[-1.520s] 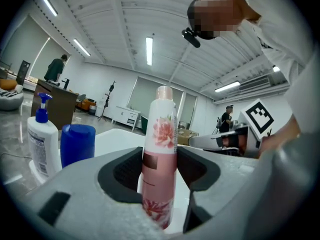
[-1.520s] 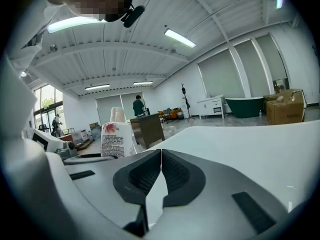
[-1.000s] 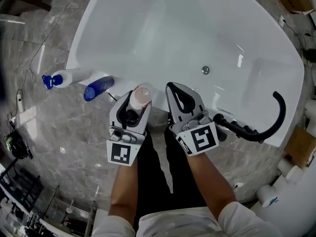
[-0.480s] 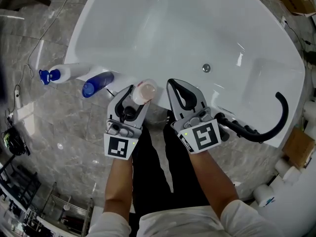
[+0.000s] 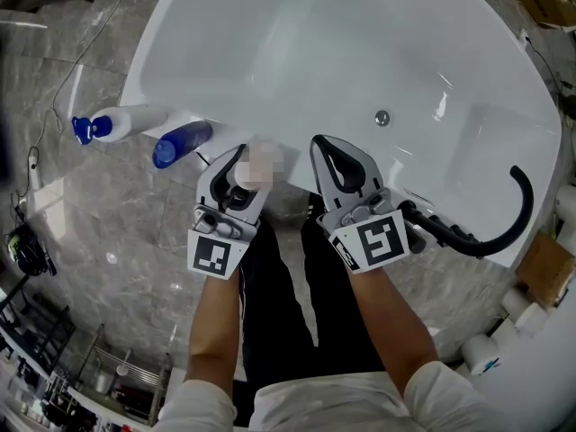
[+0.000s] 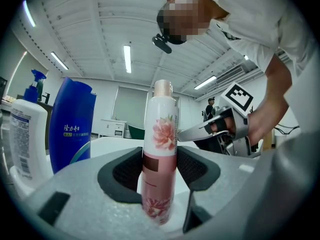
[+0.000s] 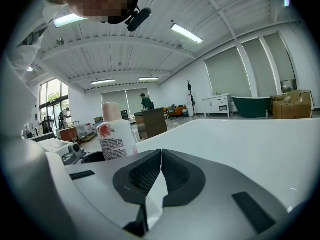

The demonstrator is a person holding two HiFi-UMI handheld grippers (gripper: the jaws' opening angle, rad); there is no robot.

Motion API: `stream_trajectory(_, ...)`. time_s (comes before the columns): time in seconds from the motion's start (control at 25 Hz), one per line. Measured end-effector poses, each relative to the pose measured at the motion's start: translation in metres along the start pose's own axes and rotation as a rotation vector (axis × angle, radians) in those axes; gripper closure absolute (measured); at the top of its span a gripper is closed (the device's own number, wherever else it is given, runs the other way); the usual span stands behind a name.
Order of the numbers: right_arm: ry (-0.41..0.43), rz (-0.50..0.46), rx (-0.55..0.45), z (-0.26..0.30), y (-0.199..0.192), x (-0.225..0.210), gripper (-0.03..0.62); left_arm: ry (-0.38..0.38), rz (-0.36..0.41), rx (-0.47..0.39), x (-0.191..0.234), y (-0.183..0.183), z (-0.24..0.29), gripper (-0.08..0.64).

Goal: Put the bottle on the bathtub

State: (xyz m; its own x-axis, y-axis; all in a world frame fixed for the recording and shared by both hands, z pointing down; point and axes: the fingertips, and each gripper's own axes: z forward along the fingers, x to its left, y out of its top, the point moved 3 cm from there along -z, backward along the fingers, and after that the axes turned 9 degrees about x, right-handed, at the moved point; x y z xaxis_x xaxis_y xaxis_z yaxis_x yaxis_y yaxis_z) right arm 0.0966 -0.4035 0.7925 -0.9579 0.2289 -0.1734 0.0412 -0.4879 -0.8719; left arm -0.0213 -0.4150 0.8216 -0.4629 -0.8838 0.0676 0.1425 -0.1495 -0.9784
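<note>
Left tool (image 5: 243, 169) pinches the pink bottle (image 6: 159, 144) upright and has edged it from just short of the bathtub (image 5: 315, 52) up to its near rim. Setting it down looks imminent. Right tool (image 7: 160, 171) sits pressed together, idle.

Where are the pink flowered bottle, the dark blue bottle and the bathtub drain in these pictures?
pink flowered bottle (image 6: 164, 134): left gripper view, on its flower print.
dark blue bottle (image 5: 184, 142): head view, middle of its body.
bathtub drain (image 5: 382, 117): head view, its metal centre.
</note>
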Motion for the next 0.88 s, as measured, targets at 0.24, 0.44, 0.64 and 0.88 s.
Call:
stream_trajectory(0.24,-0.004,0.026,-0.003,-0.005,0.0,-0.002,0.577,0.026,-0.014,0.035,-0.004,-0.006,-0.009,0.339)
stream_trajectory(0.44,-0.007,0.024,-0.013,-0.014,0.008,-0.003,0.577,0.053,-0.003,0.119,-0.004,-0.006,-0.011,0.345)
stream_trajectory(0.64,-0.002,0.019,-0.02,-0.02,0.015,-0.004,0.577,0.075,-0.041,0.122,-0.003,-0.008,-0.011,0.34)
stream_trajectory(0.88,-0.008,0.02,-0.017,-0.035,0.018,-0.012,0.577,0.106,-0.086,0.155,-0.005,-0.015,-0.014,0.307)
